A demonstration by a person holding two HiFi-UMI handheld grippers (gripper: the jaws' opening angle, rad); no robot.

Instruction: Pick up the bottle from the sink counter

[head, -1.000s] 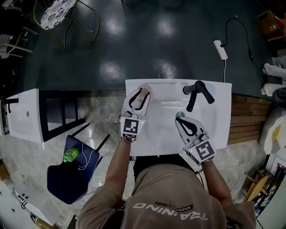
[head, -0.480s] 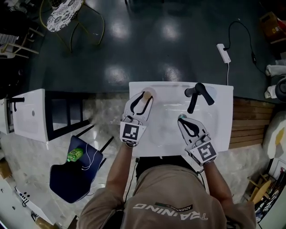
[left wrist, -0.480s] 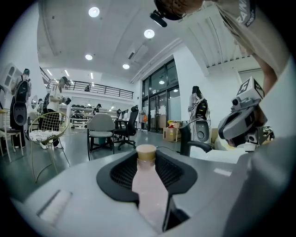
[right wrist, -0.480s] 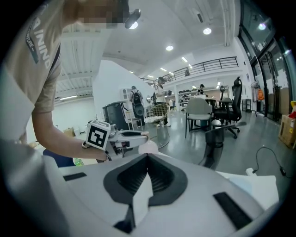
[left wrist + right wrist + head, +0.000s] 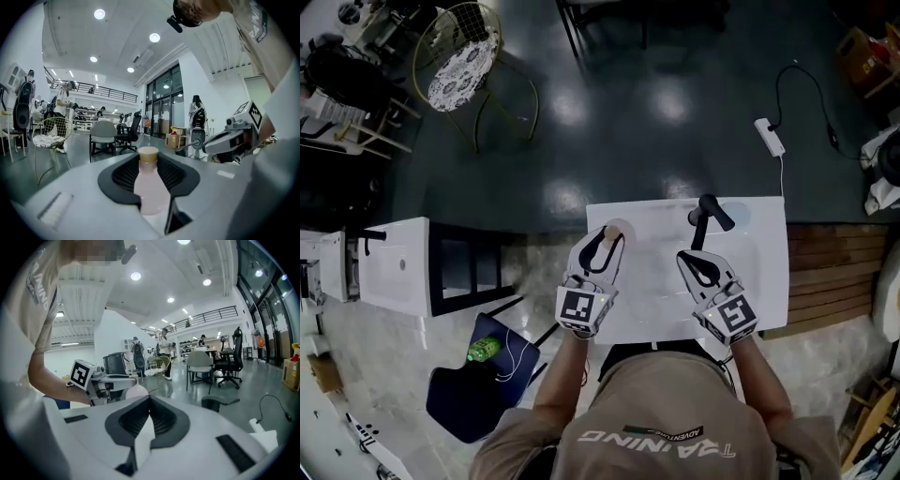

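I hold two handheld grippers over a white sink counter (image 5: 761,281), seen from above. My left gripper (image 5: 606,240) has its jaws pinched on the pale pink bottle (image 5: 149,185), which stands upright between the pads at the counter's back left corner, its tan cap showing past the tips. My right gripper (image 5: 689,260) hovers over the basin near the dark tap (image 5: 705,217), jaws pressed together with nothing between them. The grasp looks made. I cannot tell whether the bottle has left the counter, so the lift probably remains.

dim head view | ceiling-light floor glare | fisheye gripper views, vignetted
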